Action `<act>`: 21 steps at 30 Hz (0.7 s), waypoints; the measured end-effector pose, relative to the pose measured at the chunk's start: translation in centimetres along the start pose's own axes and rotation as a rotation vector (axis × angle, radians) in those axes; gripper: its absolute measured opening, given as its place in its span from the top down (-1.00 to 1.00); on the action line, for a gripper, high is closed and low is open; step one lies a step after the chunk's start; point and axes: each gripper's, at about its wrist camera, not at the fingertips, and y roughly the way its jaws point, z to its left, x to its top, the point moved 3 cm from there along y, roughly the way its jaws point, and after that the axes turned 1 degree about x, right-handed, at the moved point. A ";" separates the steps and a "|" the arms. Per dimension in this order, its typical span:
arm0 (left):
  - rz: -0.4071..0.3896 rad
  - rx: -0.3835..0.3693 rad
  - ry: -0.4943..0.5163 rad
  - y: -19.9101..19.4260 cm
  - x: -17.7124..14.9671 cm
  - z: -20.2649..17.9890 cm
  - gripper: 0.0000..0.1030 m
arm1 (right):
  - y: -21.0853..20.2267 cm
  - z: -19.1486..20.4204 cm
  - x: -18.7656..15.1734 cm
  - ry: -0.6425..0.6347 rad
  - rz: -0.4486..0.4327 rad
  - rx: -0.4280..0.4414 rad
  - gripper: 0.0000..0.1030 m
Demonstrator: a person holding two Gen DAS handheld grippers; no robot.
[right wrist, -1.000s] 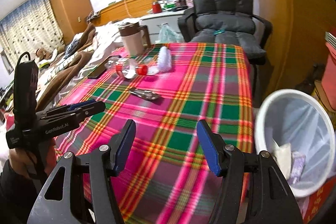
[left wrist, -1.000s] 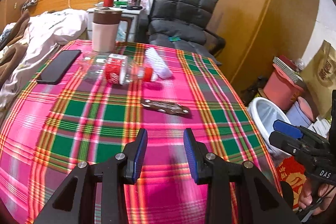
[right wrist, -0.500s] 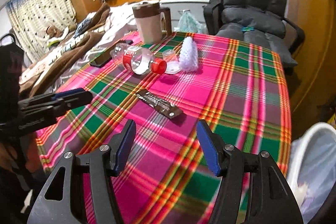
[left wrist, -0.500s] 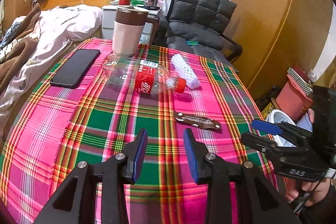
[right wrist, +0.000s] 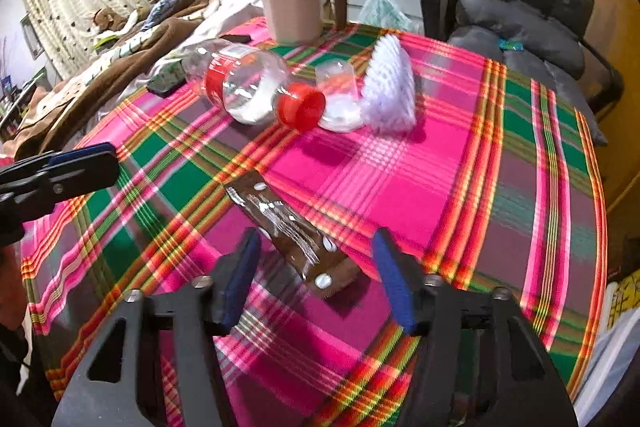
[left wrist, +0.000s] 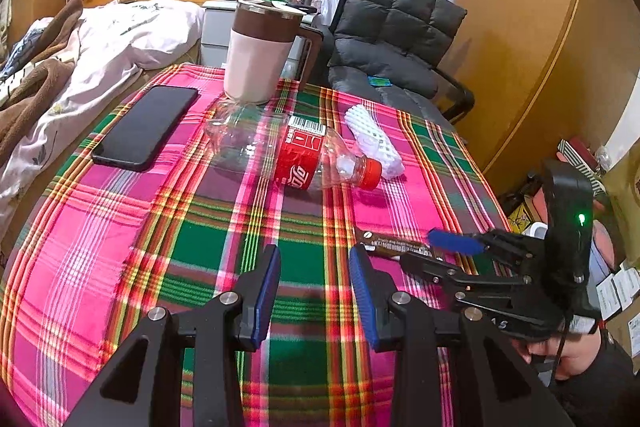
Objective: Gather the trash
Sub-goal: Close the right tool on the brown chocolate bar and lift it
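Pink-green plaid tablecloth [left wrist: 120, 235], red-labelled clear bottle [left wrist: 288, 153] (red cap), brown wrapper [right wrist: 296, 235], black phone [left wrist: 146, 127]

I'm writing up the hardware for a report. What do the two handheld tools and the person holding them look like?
Both are black, angular two-finger frames with silver bolts and ribbed blue pads. The left tool matches the right tool. Seen from the left wrist, the right tool's upright black handle shows a small green light, white lettering on its body and a thin black cable. The hand wears a dark sleeve.

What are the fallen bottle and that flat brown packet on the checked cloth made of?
Bottle: clear plastic by the look, the cloth pattern showing through it, with a red printed label and red cap. Brown packet: probably glossy foil or plastic film, since it is flat and throws bright glints.
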 end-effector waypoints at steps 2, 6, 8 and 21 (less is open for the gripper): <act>0.003 -0.007 -0.005 0.4 0.4 -0.4 0.31 | -0.4 0.2 -0.4 -0.023 0.000 -0.033 0.49; -0.003 -0.011 -0.003 1.1 1.3 -1.5 0.31 | -1.9 -0.3 -1.4 0.020 -0.017 -0.027 0.50; -0.006 -0.020 0.007 1.5 1.9 -2.4 0.31 | -2.6 -0.9 -1.7 0.055 -0.029 -0.025 0.51; -0.045 0.054 0.155 6.8 7.5 -7.1 0.31 | -5.2 -5.0 -5.5 0.236 -0.063 0.005 0.50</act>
